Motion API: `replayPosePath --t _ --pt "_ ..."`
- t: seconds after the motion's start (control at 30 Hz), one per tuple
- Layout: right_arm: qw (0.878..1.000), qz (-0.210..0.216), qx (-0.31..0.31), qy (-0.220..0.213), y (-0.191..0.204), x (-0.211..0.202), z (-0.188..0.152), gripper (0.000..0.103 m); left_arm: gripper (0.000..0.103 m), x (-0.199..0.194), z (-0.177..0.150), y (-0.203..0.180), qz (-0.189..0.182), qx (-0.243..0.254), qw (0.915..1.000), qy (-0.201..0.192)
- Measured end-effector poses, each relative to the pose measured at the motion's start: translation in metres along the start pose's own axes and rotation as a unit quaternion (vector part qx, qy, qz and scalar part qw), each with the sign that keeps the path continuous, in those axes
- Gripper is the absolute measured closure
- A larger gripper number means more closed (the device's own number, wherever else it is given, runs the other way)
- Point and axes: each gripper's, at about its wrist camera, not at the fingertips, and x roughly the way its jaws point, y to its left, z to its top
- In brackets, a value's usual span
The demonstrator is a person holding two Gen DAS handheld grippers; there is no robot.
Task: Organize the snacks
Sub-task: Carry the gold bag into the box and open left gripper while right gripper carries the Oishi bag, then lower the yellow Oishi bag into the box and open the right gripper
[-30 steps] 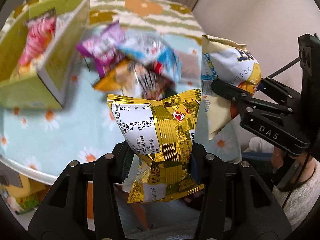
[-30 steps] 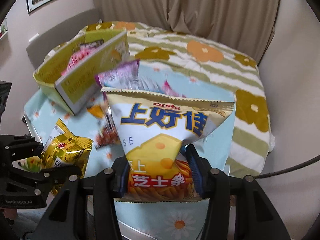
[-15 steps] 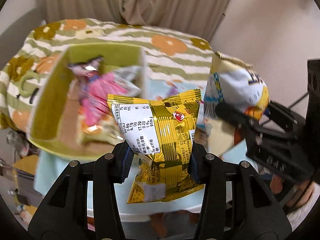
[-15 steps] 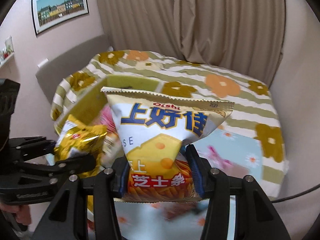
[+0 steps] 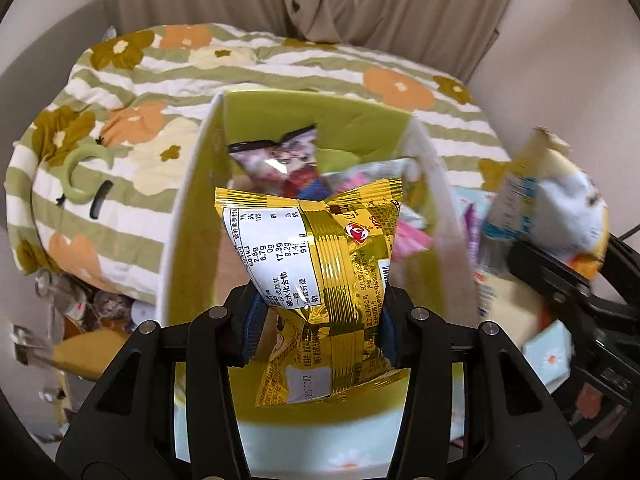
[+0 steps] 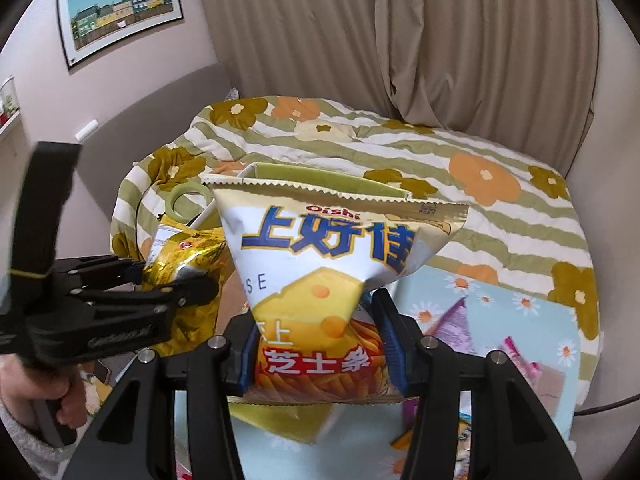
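Gold foil snack bag (image 5: 320,264), white nutrition panel. Cheese-stick bag (image 6: 328,280): white, blue lettering, yellow wedge. Box (image 5: 192,208): lime-green inside. Bedspread (image 5: 120,120) behind box: green-white stripes, orange flowers.

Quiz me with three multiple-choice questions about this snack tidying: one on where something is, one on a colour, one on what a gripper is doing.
1. Where is the gold bag?
A. Flat on the bedspread
B. In the left gripper, in front of the open green box
C. Hanging from the curtain

2. What colour is the big lettering on the cheese bag?
A. Blue
B. Green
C. Black

3. What is the right gripper doing?
A. Standing open, holding nothing
B. Pinching the box wall
C. Shut on the cheese bag

Answers:
1 B: the left wrist view shows the bag pinched between the fingers with the box opening behind it.
2 A: the large characters under "Oishi" are blue.
3 C: both blue pads press into the bag's lower part.
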Motion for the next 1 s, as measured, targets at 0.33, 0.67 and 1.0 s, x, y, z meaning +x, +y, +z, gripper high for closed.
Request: replayPosePath --t 0.33,0.67,1.0 --pt "0.999 0.011 0.008 0.038 0.004 0.034 0.002 0.056 0.013 0.052 0.017 0.019 0.014 0.001 0.9994 0.032" --pt "0.996 0.061 0.01 0.059 0.0 0.041 0.002 0.056 0.001 0.012 -0.006 0.025 0.043 -0.046 0.998 0.001" --pt "0.995 0.067 0.011 0.069 0.02 0.061 0.001 0.056 0.001 -0.008 -0.02 0.034 0.09 -0.061 0.9939 -0.018"
